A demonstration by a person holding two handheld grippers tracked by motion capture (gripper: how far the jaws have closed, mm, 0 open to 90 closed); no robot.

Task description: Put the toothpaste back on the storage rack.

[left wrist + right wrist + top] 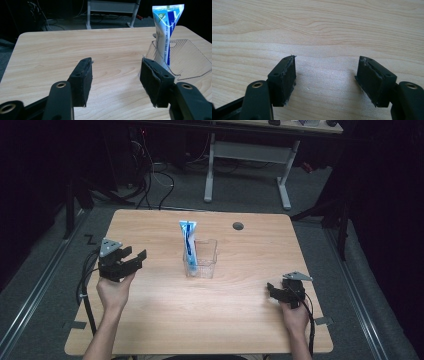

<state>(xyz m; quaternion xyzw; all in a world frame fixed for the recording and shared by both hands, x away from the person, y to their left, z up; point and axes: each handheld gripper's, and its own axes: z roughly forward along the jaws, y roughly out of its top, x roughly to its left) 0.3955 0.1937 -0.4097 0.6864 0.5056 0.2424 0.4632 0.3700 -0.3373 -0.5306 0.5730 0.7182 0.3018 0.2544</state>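
The tube (188, 242) stands upright in the clear box (206, 265), ahead and to the right of the left hand-held gripper (134, 256), so the placing looks done and little seems left beyond drawing back. That gripper is released, its jaws apart with nothing between them, the box just beyond its right jaw. The right hand-held gripper (271, 288) is also released and empty, low over bare wood, well apart from the box. The surface (250, 320) is pale wood with a round grommet (238, 226) beyond the box. The room is dark, with cables on the floor and a white-legged desk (250, 155) behind.
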